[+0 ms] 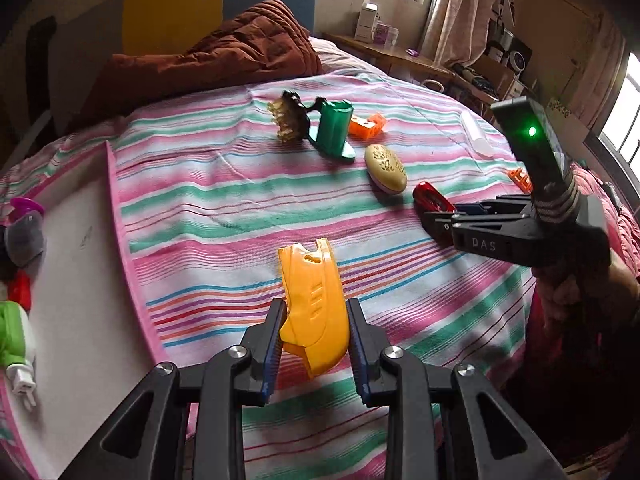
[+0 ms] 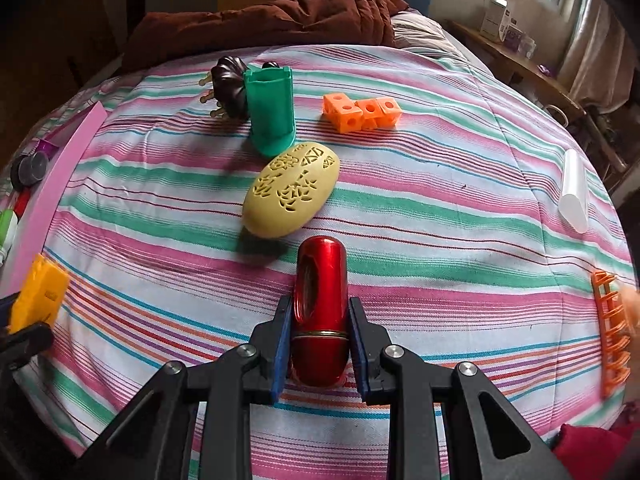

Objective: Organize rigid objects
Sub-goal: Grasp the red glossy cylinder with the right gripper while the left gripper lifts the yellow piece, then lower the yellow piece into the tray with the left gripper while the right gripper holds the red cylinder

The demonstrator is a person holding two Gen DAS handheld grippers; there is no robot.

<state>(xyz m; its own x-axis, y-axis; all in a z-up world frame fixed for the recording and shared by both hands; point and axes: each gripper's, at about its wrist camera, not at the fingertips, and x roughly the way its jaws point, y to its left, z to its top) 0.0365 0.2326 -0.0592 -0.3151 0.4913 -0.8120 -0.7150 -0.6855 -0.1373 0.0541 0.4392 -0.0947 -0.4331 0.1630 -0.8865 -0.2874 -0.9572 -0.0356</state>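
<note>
My left gripper (image 1: 316, 312) is shut on a yellow plastic piece (image 1: 314, 312), held a little above the striped bedspread (image 1: 200, 200). My right gripper (image 2: 319, 312) is shut on a red metallic capsule (image 2: 320, 308) that lies on the spread; it shows in the left wrist view as the right gripper (image 1: 436, 224) with the red capsule (image 1: 430, 198). Farther back lie a cream oval case (image 2: 292, 196), a green holder (image 2: 270, 112), a dark brush (image 2: 228, 88) and orange cubes (image 2: 360, 112). The yellow piece (image 2: 38, 296) appears at the left edge of the right wrist view.
A pink-rimmed white box (image 1: 72, 272) at the left holds toys, among them a green-and-white figure (image 1: 14, 336). A white tube (image 2: 574, 190) and an orange comb-like rack (image 2: 612, 336) lie at the right. A brown quilt (image 1: 224, 52) is piled at the head of the bed.
</note>
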